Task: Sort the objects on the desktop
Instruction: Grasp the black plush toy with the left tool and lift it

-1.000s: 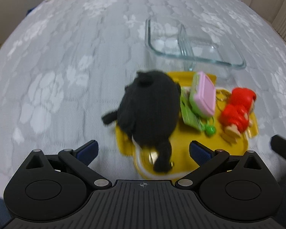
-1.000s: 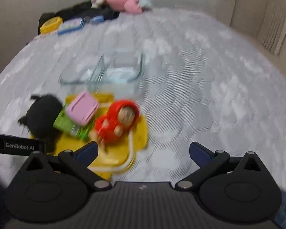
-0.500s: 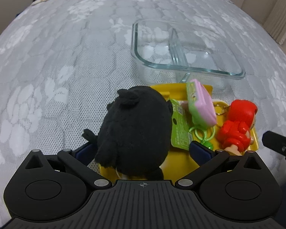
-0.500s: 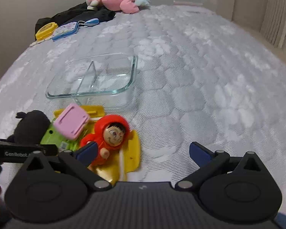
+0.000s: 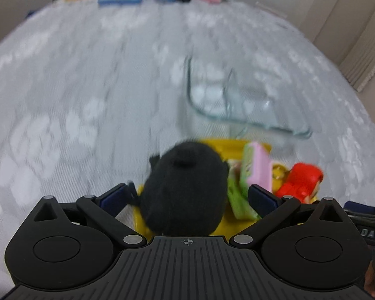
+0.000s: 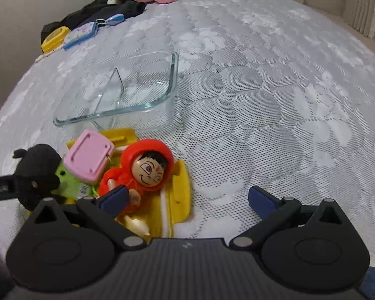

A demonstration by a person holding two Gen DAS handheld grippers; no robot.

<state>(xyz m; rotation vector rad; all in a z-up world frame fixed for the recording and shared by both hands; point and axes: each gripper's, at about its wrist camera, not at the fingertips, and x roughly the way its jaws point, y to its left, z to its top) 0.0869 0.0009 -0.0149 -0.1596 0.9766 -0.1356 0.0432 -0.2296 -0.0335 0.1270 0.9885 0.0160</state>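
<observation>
Left wrist view: the left gripper (image 5: 187,196) has its fingers spread, the black plush toy (image 5: 185,187) lying between them on the yellow lid (image 5: 217,143). Right gripper (image 6: 187,196) fingers also spread, beside the red-hooded doll (image 6: 142,167). Behind sits the divided glass container (image 6: 127,92) on the bed (image 6: 262,100).

Black plush toy (image 5: 185,187); red-hooded doll (image 6: 145,167); pink case (image 6: 88,158); green card (image 6: 71,186); yellow lid (image 6: 180,187); clear glass container (image 6: 172,75); grey-white floral honeycomb-quilted mattress (image 6: 275,100).
</observation>
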